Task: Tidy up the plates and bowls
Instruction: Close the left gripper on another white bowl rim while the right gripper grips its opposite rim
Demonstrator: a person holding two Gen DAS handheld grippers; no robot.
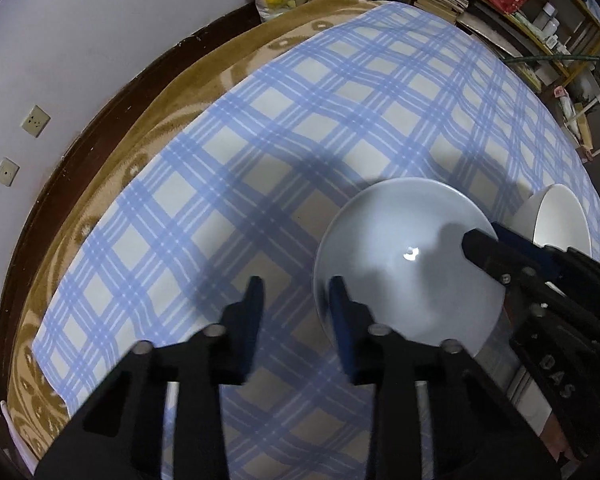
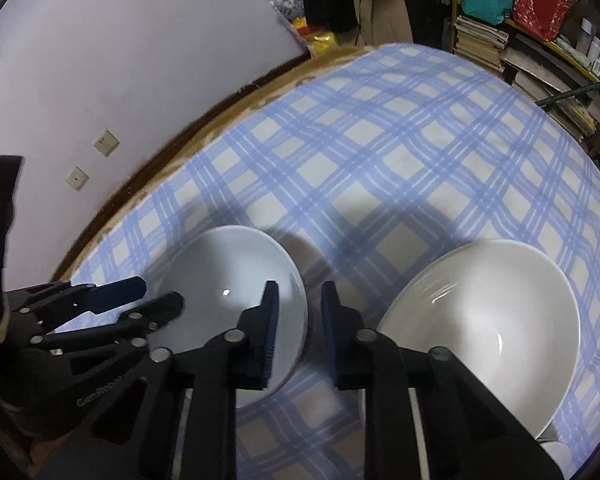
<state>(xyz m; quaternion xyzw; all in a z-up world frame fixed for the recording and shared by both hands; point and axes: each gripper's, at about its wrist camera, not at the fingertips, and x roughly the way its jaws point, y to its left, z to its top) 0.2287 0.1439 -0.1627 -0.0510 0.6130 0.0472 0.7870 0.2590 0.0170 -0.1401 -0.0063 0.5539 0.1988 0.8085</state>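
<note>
A pale blue-grey bowl (image 1: 400,264) (image 2: 228,280) sits on the checked tablecloth. A larger white bowl (image 2: 488,328) (image 1: 560,220) stands to its right. My left gripper (image 1: 296,312) is open, its right finger at the blue-grey bowl's left rim, nothing between the fingers. My right gripper (image 2: 298,320) is open over the blue-grey bowl's right rim, its left finger above the inside, its right finger outside. It shows from the side in the left wrist view (image 1: 488,248). The left gripper shows at the left of the right wrist view (image 2: 148,296).
The table is covered with a blue-and-white checked cloth (image 1: 300,128) over a brown blanket (image 1: 204,80). A white wall with sockets (image 1: 36,120) lies to the left. Shelves with books and bags (image 2: 520,20) stand at the far right.
</note>
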